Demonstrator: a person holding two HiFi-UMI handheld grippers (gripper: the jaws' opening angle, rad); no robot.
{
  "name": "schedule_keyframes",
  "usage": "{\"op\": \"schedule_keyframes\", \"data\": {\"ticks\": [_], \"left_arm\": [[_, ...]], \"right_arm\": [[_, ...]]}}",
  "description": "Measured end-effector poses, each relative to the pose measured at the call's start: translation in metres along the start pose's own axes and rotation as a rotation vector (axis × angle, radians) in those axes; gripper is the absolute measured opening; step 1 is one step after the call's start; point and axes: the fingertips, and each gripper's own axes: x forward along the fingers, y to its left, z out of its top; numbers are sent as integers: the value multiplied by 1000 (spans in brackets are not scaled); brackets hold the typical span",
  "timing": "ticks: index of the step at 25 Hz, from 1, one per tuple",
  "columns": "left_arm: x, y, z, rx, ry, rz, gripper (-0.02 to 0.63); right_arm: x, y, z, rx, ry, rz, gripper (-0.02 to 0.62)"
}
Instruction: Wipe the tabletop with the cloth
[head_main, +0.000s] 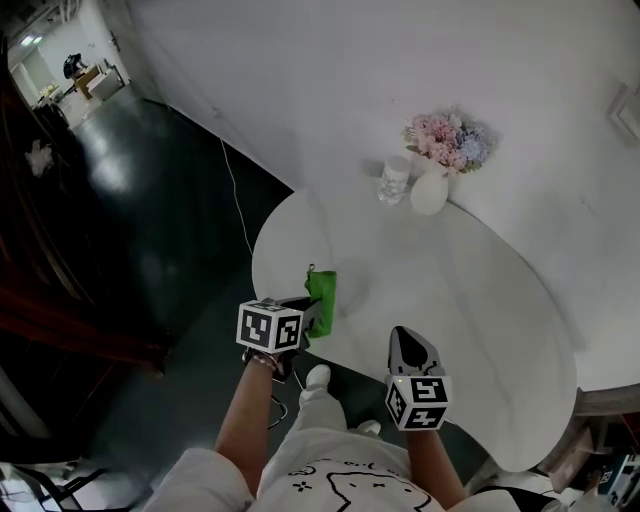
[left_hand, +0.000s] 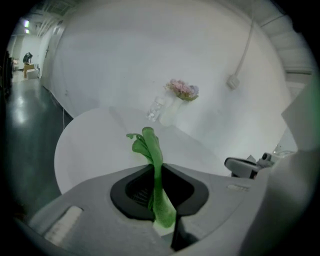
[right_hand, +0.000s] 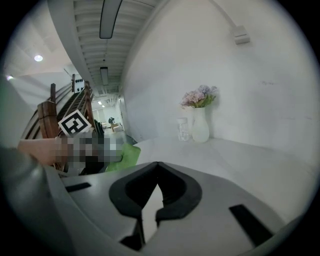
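Status: the wipe is at its opening step, by my reading. I hold the left gripper (head_main: 306, 318) at the near left edge of the white rounded tabletop (head_main: 480, 300). Its jaws are clamped on the bright green cloth (head_main: 322, 296). In the left gripper view the cloth (left_hand: 153, 162) runs as a pinched fold between the dark pads, and its free end stands out beyond the tips over the table. I cannot tell whether the cloth touches the surface.

The right gripper (head_main: 407, 342) sits at the near edge, to the right of the cloth and apart from it. Its own view shows the jaws (right_hand: 157, 186) drawn together at the tips with nothing between them.

A white vase of pink and blue flowers (head_main: 432, 178) and a clear glass jar (head_main: 395, 182) stand side by side at the far edge against the wall, well apart from both grippers.

Most of the tabletop lies ahead of the cloth, so I judge the task barely begun. The next move calls for lowering the cloth flat onto the surface and sweeping it across. The strokes should stop short of the vase and jar, since a careless pass could knock either over.
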Motion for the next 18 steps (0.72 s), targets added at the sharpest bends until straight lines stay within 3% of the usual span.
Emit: {"op": "schedule_keyframes", "data": {"ticks": [4,9,18], "left_arm": [[17,7,58,-9,-52,-68,55],[51,24,131,106,-141,-49,55],[149,55,209,97,-139,-55,55]], "right_arm": [[24,1,8,14,11,-30,-2],[53,-4,15,23,24,-77,-2],[92,-24,13,59,71,-167,-2]]}}
